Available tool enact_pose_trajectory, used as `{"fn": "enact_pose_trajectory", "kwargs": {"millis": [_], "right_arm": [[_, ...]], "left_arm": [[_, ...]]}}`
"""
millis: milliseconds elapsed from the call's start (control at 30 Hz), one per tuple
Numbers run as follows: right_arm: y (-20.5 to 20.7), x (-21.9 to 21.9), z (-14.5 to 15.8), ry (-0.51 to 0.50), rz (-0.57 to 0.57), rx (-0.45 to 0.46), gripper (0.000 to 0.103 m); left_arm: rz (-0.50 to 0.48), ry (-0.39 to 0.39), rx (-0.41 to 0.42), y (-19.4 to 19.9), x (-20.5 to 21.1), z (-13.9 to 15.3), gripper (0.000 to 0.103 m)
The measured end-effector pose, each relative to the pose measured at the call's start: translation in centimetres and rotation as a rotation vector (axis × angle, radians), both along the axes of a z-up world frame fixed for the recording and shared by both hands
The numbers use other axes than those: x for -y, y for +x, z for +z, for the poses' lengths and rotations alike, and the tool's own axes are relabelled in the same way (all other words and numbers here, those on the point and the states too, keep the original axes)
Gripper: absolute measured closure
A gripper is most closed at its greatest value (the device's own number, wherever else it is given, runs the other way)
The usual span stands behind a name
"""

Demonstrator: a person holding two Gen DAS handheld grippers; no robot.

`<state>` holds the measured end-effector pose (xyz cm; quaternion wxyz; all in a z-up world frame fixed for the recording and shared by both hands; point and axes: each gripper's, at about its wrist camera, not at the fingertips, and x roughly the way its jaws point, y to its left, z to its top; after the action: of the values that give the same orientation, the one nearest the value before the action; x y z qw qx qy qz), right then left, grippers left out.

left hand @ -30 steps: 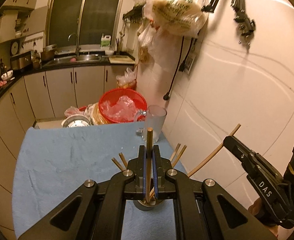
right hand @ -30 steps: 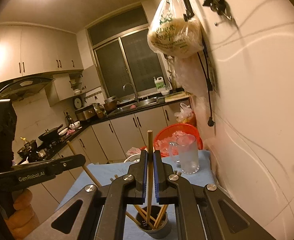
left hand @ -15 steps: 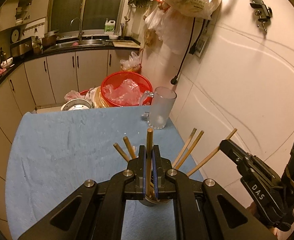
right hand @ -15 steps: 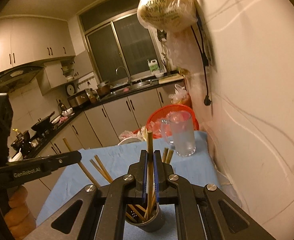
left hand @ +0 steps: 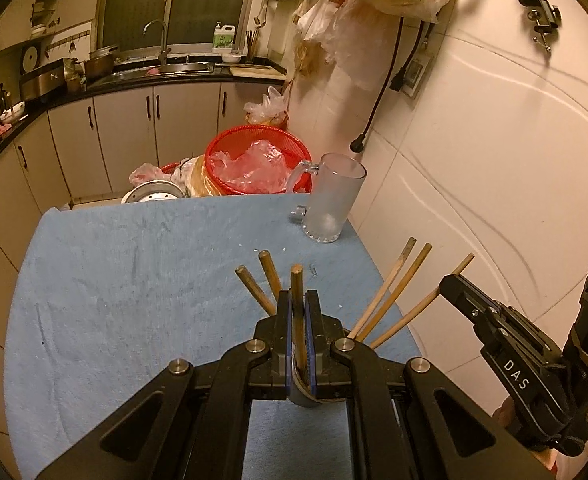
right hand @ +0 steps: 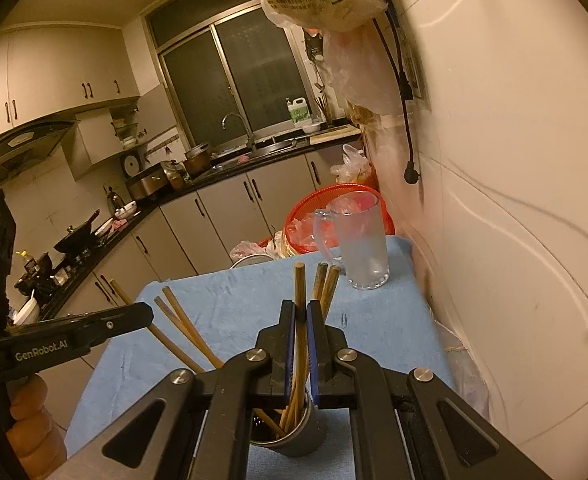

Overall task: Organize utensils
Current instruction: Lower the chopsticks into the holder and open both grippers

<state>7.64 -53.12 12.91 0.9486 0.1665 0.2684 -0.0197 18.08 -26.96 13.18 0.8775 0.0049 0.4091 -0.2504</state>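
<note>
Both claws, left gripper (left hand: 298, 320) and right gripper (right hand: 301, 328), each clamp 1 brown wooden chopstick (left hand: 298, 308) above the small grey metal cup (right hand: 294, 432) holding 4 others; tilted release risks tipping it.

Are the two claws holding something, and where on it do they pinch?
Yes. The left claw pinches one chopstick partway down its length, and the right claw pinches another chopstick likewise. Both chopsticks' lower ends dip into the metal cup.

Each black hand-held gripper (left hand: 298, 312) has blue-edged pads, silver pivot screws and white lettering.
</note>
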Motion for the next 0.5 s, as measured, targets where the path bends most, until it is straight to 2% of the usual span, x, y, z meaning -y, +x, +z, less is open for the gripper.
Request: {"fn": "enact_pose_trajectory", "kwargs": {"millis": [500], "right_arm": [[-0.51,0.0,0.11,0.016,0.003,-0.018,0.095]], "left_arm": [[0.001,0.001,-0.004,-0.05,-0.24,-0.25,0.094]]}}
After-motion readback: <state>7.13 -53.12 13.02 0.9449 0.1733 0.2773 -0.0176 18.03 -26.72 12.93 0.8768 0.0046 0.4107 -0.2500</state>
